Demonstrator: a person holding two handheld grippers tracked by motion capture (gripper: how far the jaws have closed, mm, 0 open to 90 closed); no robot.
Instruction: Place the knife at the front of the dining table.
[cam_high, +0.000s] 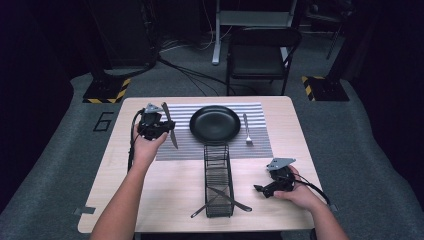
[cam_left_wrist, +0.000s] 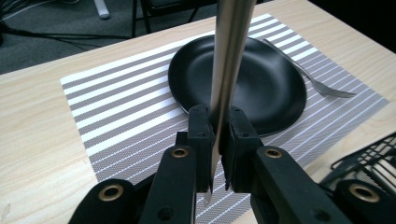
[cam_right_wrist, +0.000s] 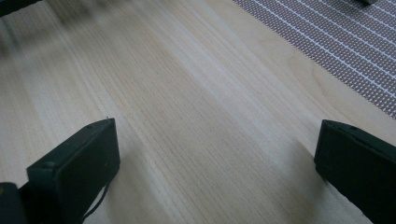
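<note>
The left gripper (cam_left_wrist: 217, 140) pinches a knife (cam_left_wrist: 229, 65) between its fingers, above the left part of the striped placemat (cam_left_wrist: 121, 107), beside the black plate (cam_left_wrist: 261, 88). The knife's upper end is cut off in the left gripper view. The right gripper (cam_right_wrist: 215, 154) hovers over the bare desk (cam_right_wrist: 196, 93), fingers spread, holding nothing. The wire basket (cam_high: 218, 172) holds cutlery that pokes through its near end; the pieces are hard to identify. A fork (cam_high: 246, 129) lies right of the plate.

Your forearms are bare, and your black left gripper (cam_left_wrist: 217, 140) shows brass-ringed screw holes, your right gripper (cam_high: 267, 188) a grey three-cornered plate and cable.
</note>
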